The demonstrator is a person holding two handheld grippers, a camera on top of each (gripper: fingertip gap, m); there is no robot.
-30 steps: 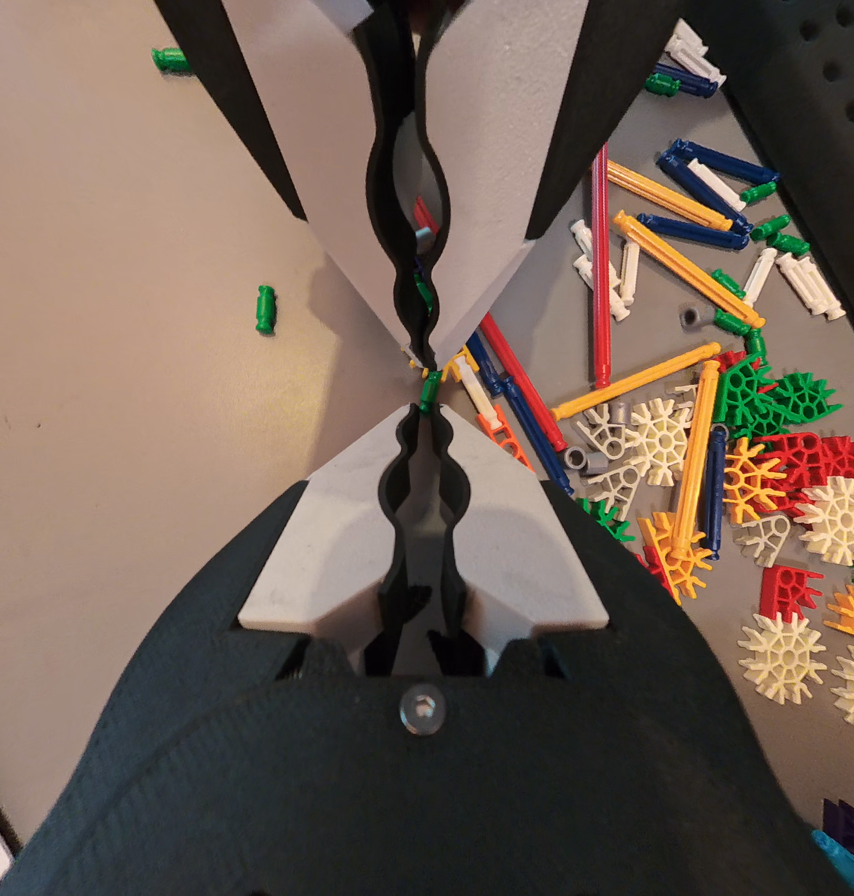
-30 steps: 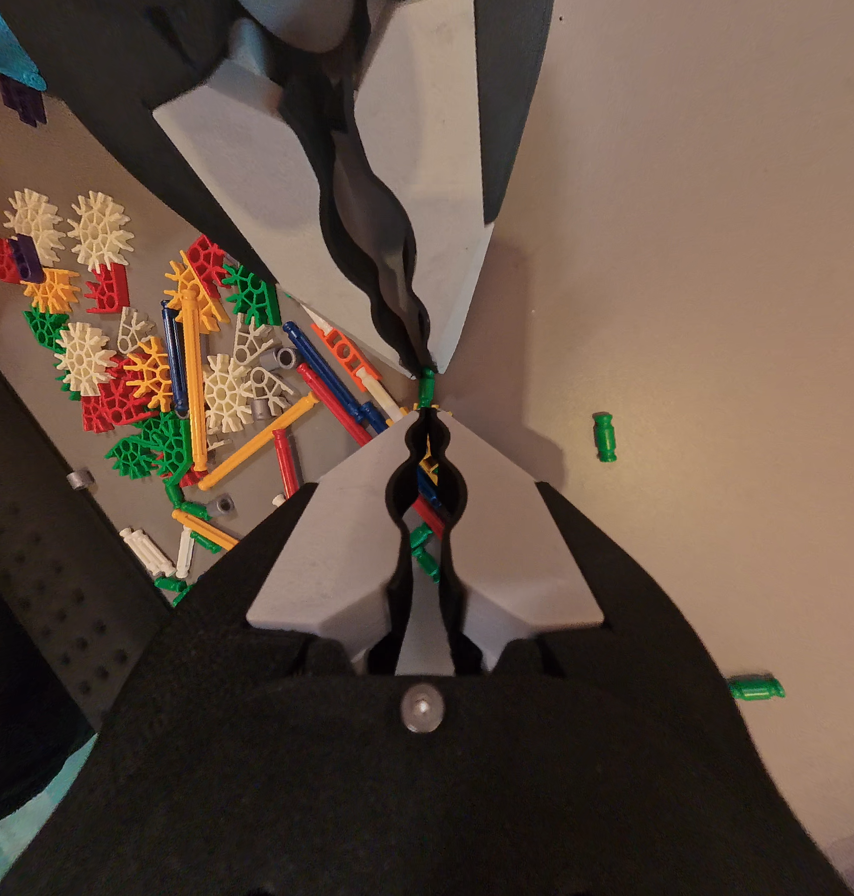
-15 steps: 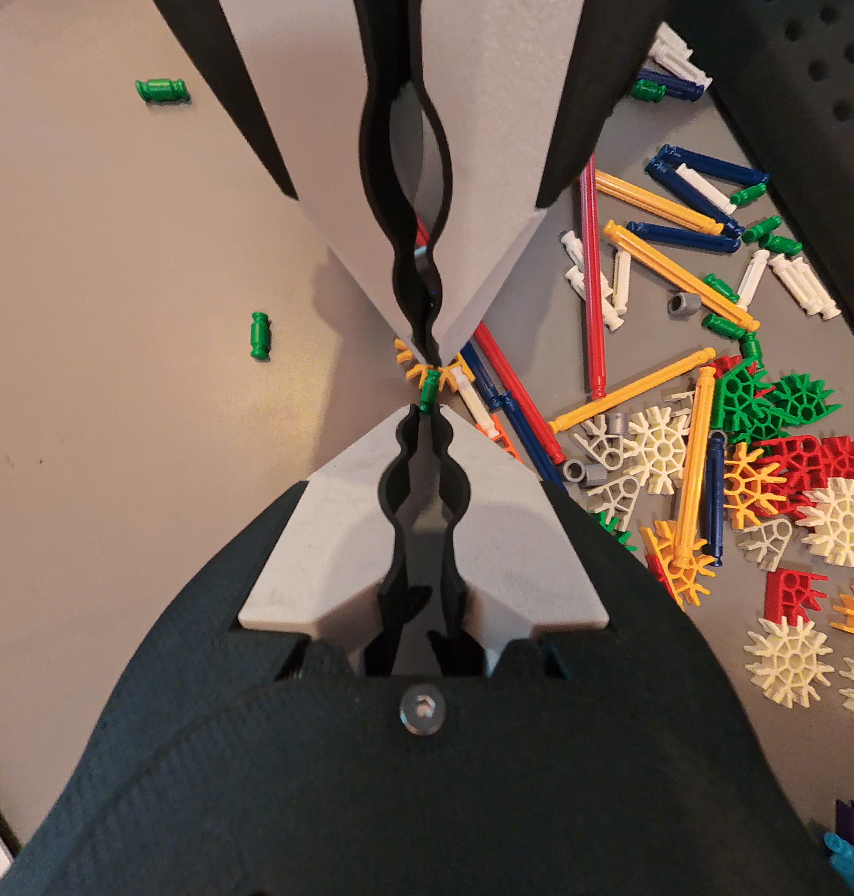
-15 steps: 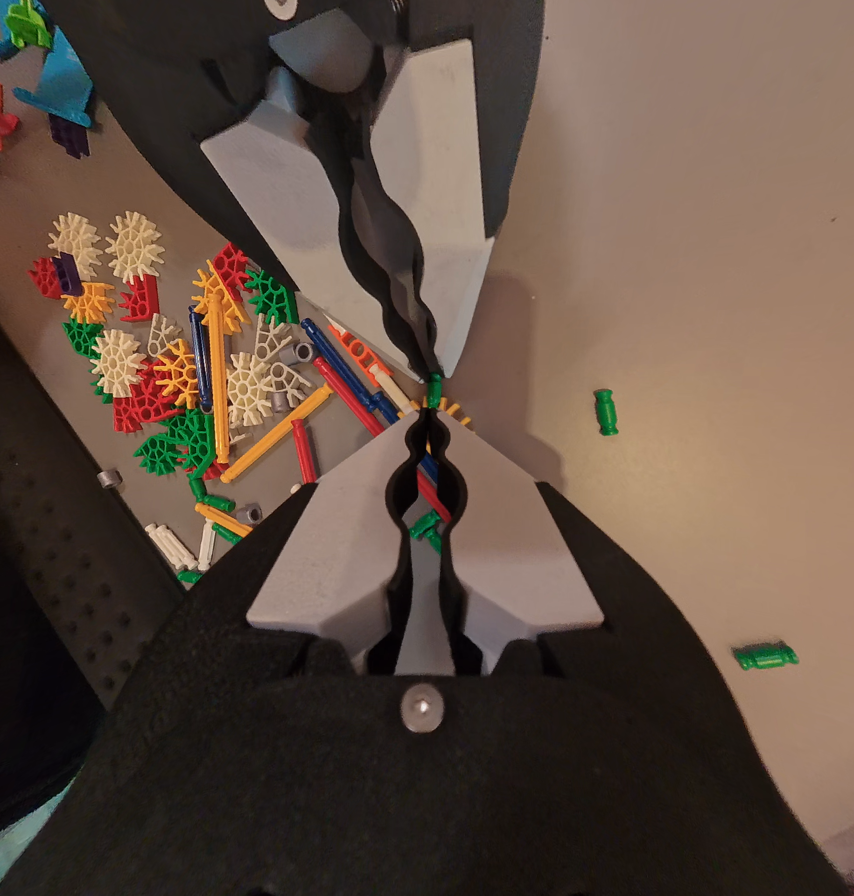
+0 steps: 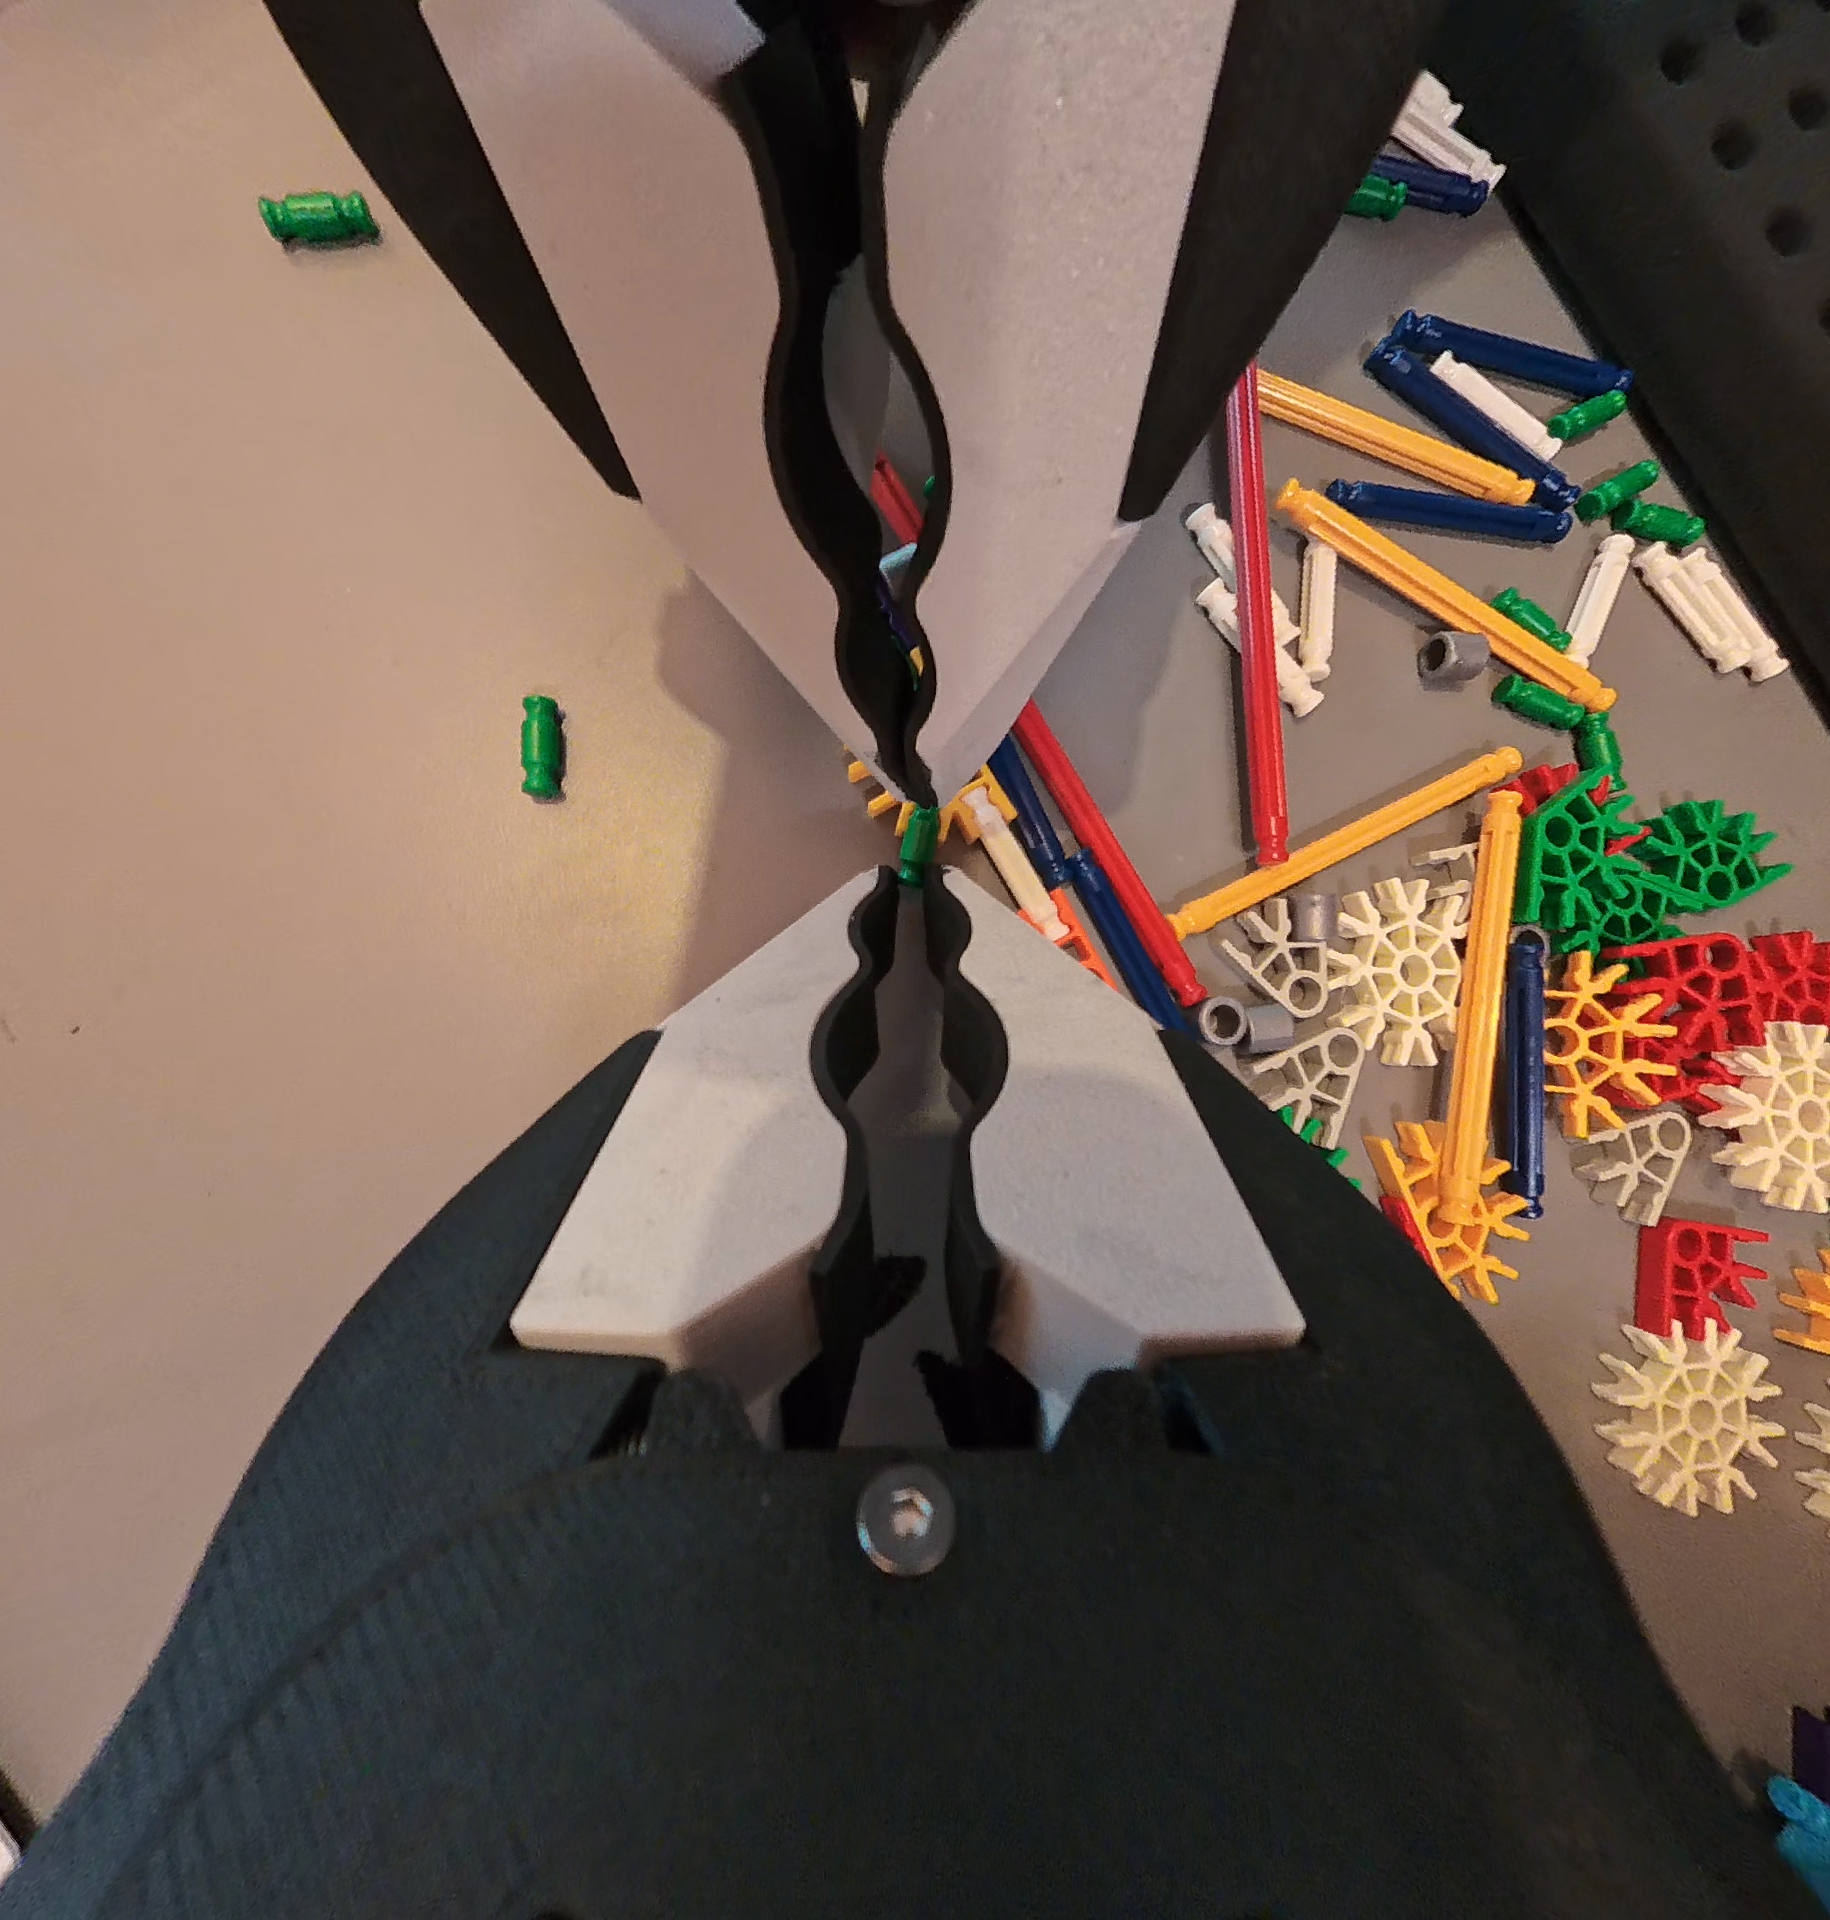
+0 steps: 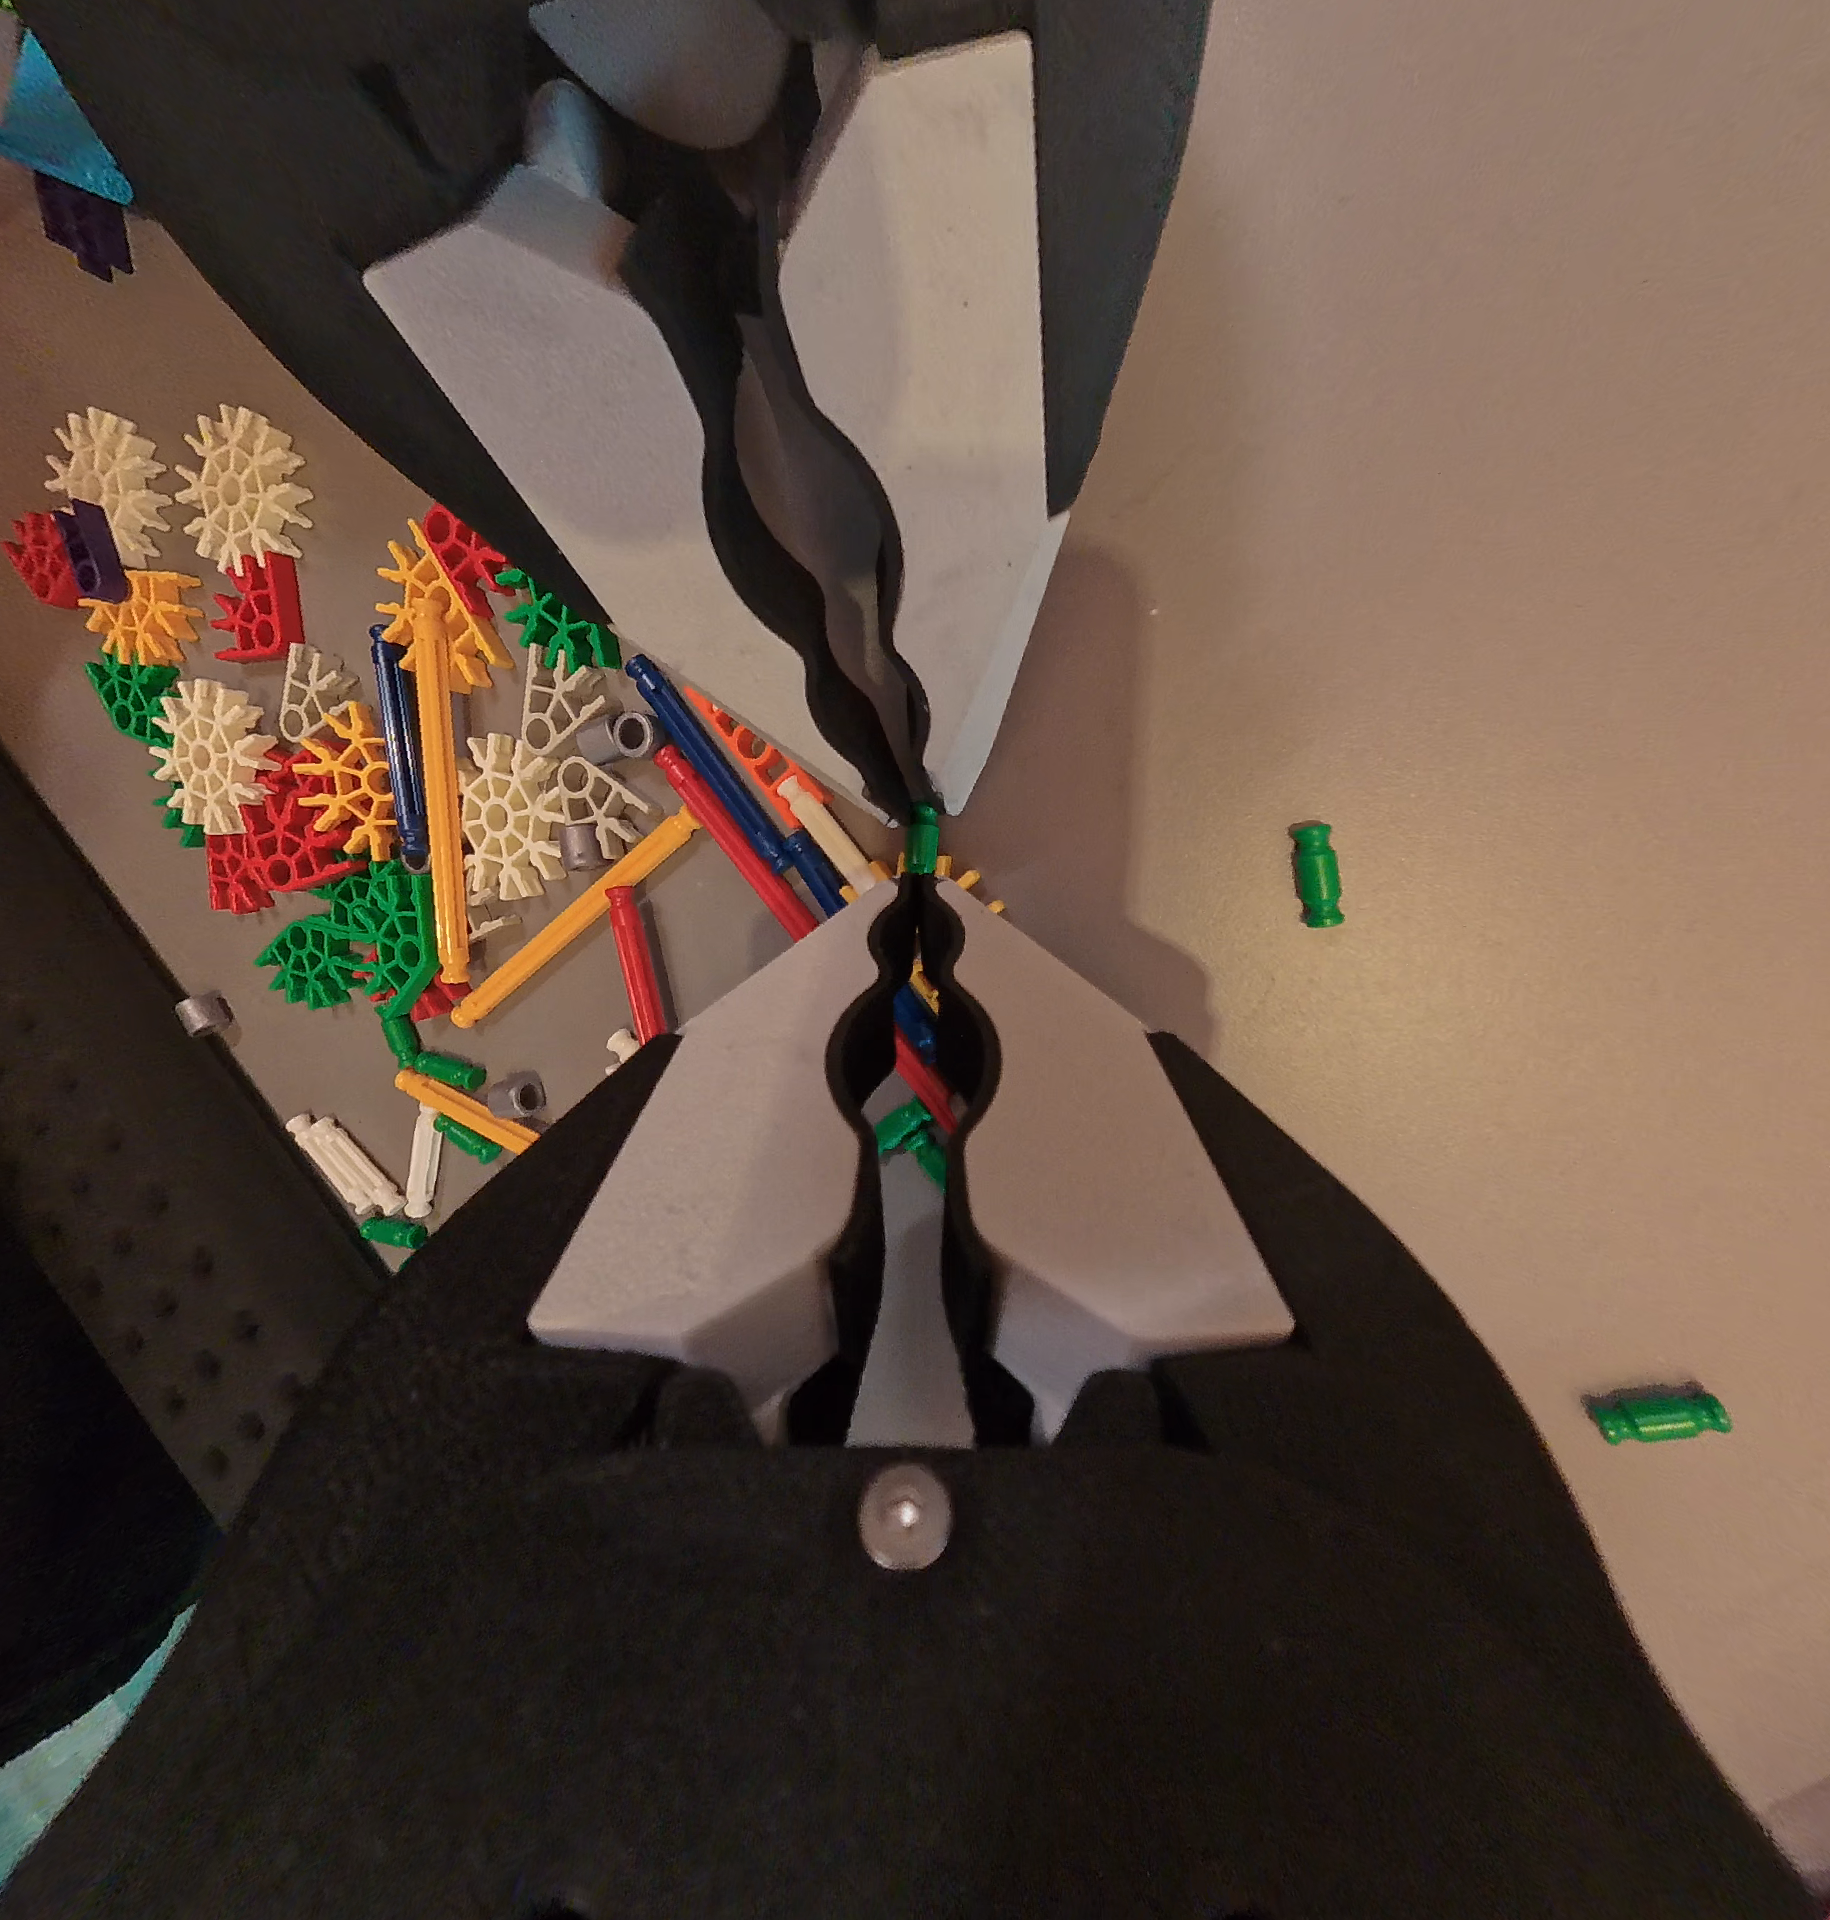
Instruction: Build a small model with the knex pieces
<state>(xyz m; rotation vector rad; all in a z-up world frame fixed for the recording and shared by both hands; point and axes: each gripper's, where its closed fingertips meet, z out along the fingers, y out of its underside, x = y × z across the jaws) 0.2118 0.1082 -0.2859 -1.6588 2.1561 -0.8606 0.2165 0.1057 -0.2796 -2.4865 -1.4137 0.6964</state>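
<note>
Both grippers tip to tip on one green rod.

Left wrist view: left gripper (image 5: 913, 902) jaws closed on near end of green rod (image 5: 917, 844); right gripper (image 5: 916, 774) opposite. Parts pile (image 5: 1513, 935) to the right.
Right wrist view: right gripper (image 6: 916, 891) closed on a yellow connector (image 6: 958, 868) at the rod's (image 6: 922, 837) near end; loose green rod (image 6: 1316, 874) right on table (image 6: 1513, 520).

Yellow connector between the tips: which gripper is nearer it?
Right. The right gripper clamps the yellow connector; the left gripper, opposite, holds a short green rod meeting it.
</note>
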